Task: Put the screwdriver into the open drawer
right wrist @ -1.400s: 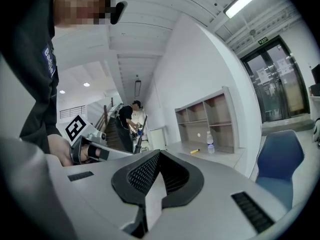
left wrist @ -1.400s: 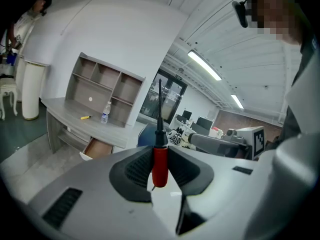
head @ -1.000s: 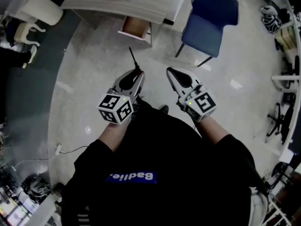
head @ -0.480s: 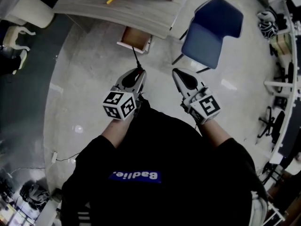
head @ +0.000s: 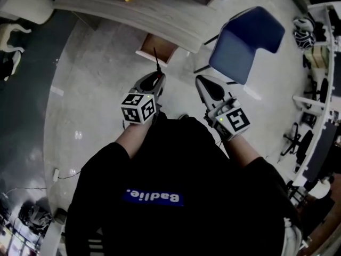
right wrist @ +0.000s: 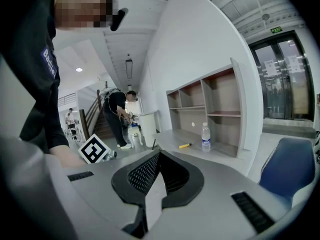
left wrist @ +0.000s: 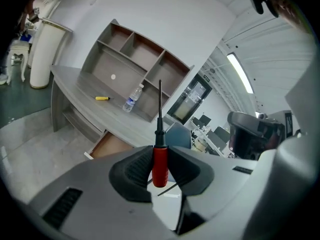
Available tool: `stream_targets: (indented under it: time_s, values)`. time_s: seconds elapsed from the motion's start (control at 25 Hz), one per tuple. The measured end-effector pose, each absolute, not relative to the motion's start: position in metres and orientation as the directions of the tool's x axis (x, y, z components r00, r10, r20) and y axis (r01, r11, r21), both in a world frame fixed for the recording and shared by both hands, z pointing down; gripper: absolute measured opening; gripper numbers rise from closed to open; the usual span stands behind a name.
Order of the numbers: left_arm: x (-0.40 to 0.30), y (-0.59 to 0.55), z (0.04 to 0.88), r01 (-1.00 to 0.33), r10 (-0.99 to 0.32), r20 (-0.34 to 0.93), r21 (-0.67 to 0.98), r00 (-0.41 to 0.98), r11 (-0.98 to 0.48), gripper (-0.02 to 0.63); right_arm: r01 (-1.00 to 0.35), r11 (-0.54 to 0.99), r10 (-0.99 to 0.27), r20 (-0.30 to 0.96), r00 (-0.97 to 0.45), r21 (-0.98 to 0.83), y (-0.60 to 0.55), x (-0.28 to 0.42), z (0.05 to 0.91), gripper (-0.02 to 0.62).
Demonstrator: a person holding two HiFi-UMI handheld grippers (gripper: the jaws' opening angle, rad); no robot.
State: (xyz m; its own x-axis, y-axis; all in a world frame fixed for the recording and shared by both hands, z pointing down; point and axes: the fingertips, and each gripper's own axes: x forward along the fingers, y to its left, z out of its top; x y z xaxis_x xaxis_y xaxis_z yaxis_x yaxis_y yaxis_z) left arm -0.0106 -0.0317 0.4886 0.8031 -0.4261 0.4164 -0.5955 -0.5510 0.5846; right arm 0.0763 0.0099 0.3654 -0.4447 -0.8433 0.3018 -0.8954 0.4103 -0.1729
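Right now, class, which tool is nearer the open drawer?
Left. The left tool, gripping the screwdriver, sits just short of the drawer; the right tool is off to its right, by the chair.

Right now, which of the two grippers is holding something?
The left gripper, shut on the red-handled screwdriver; the right gripper is shut and empty.

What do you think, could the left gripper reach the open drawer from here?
Probably yes: the left gripper, holding the screwdriver, points at the drawer with only bare floor between; the blue chair stands aside.

One screwdriver (left wrist: 160, 163) — one bottle (left wrist: 131, 100), one chair (head: 245, 44)
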Motion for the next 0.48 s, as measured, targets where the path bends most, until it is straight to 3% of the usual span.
stream_targets:
  time_s: [0.48]
  values:
    - [0.016, -0.064, 0.556, -0.729, -0.514, 0.528, 0.583, 0.676, -0.36, 0.091, -0.788, 0.557, -0.725, 0.309, -0.615, -0.263, -0.035, 0.091, 0.394, 0.028]
